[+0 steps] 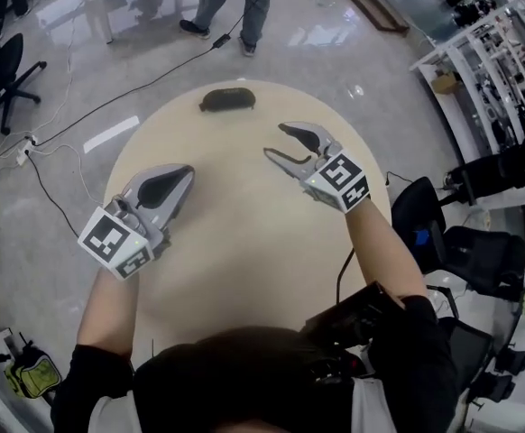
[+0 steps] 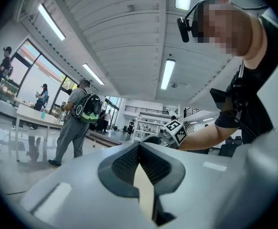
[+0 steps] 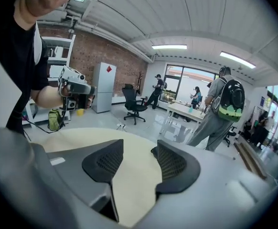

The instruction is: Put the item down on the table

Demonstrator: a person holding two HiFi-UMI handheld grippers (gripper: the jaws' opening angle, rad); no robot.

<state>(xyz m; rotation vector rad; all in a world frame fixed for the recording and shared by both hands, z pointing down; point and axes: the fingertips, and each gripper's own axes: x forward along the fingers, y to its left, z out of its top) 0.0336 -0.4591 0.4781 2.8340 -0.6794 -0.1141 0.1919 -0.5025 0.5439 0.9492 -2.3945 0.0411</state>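
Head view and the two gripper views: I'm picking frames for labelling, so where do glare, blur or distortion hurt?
Head view: white glare streaks on the glossy grey floor; the round beige table is evenly lit and the dark oval item clear. Left gripper view: fisheye bends the ceiling strip lights, corners black. Right gripper view: the right tool looms soft.

The scene is brightly and evenly lit. Light is supplied by long ceiling strips [image 2: 168, 74] and by large windows [image 2: 36, 87]. White glare patches and reflections are thrown on the glossy floor [image 1: 109, 133] beyond the table's far and left edges. The table [image 1: 244, 233] top is matte, and only faint, soft shadows are cast on it. Strong barrel distortion is seen in both gripper views: straight lines are bowed and the corners are blacked out. Surfaces nearest each lens are rendered soft, while the background is kept sharper.
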